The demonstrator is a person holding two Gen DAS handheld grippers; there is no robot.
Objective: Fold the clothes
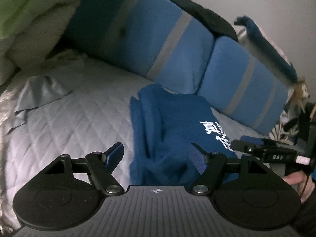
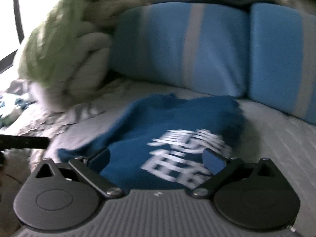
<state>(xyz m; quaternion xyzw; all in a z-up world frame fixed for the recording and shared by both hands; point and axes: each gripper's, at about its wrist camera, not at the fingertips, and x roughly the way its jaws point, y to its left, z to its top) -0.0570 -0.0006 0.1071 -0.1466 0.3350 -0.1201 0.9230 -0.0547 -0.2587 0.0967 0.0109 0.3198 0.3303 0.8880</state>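
Observation:
A dark blue T-shirt (image 1: 169, 126) with white printed characters lies folded into a bundle on the grey quilted bed cover (image 1: 65, 122). My left gripper (image 1: 156, 158) is open and empty, its fingers just above the shirt's near edge. In the right wrist view the same shirt (image 2: 162, 126) lies in front of my right gripper (image 2: 158, 160), which is open and empty over the print. The right gripper also shows at the right edge of the left wrist view (image 1: 262, 152).
Two blue pillows with grey stripes (image 1: 150, 39) line the far side of the bed. A green and cream blanket heap (image 2: 65, 41) sits at the left. A grey cloth (image 1: 39, 92) lies on the cover. A dark garment (image 1: 205, 17) rests on the pillows.

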